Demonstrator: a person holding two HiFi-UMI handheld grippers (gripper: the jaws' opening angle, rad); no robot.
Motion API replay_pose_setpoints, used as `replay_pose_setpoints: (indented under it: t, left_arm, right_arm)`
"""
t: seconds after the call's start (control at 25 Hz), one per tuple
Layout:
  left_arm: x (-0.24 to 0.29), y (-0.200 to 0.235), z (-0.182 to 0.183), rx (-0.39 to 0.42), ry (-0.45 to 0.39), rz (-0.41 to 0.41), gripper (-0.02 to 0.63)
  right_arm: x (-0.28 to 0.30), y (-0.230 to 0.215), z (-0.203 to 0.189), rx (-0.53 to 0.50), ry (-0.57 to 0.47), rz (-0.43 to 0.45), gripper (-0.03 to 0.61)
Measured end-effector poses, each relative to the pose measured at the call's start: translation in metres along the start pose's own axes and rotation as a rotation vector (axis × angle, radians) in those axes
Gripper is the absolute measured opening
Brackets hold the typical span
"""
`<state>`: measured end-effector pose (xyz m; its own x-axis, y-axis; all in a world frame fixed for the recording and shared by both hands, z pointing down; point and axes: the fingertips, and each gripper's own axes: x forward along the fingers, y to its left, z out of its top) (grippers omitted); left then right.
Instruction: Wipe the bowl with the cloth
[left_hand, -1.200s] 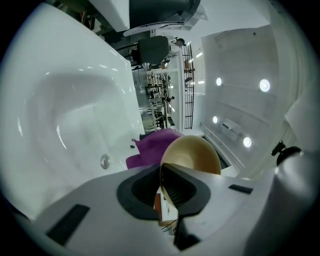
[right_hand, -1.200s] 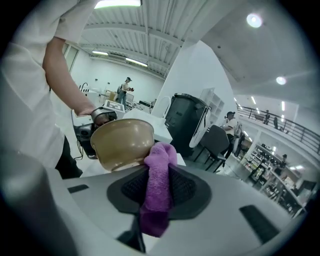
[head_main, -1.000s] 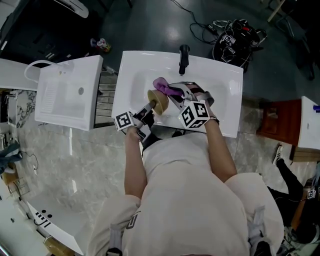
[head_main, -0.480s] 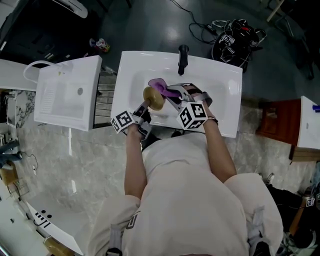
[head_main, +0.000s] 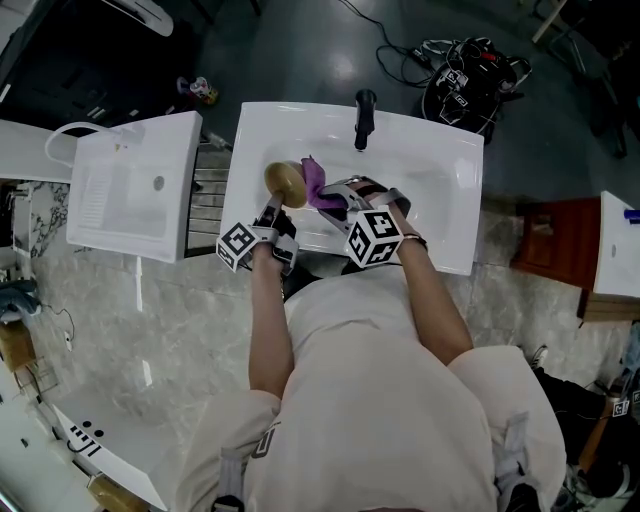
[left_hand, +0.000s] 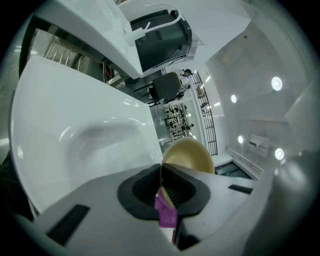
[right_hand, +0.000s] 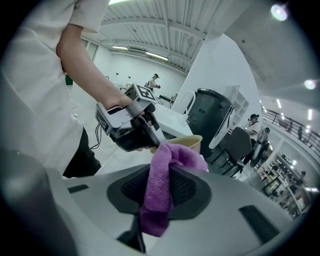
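Vs 1 s back, both tools have slid left and toward the rear of the sink (head_main: 440, 180). The bowl (head_main: 284, 180) is now over the basin's left-back part, w/ the cloth (head_main: 318, 183) touching its right side. Reads as wipe stroke mid-way, not done. Left tool (head_main: 274, 206) is clenched on the bowl rim; right tool (head_main: 336, 196) is clamped on the bunched purple cloth. Bowl: small, tan, smooth, tilted, no dirt visible.
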<state>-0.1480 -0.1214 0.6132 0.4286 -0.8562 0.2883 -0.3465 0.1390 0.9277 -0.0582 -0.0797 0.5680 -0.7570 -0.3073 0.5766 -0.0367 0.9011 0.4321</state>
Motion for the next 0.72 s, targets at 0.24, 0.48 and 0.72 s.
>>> replay_pose_setpoints:
  t: [0.24,0.48,0.72]
  left_arm:
    - [0.003,-0.006,-0.003,0.007,0.02,-0.025,0.017]
    - [0.015,-0.034,-0.015,0.055,0.117,-0.149,0.017]
    - [0.022,-0.058,-0.032,0.077,0.228,-0.257,0.017]
  right_arm:
    - [0.008,0.015,-0.009,0.014,0.032,0.064,0.089]
    - [0.013,0.016,-0.027,0.045,0.1,0.067,0.089]
    - [0.013,0.004,-0.041,0.129,0.135,-0.008,0.089]
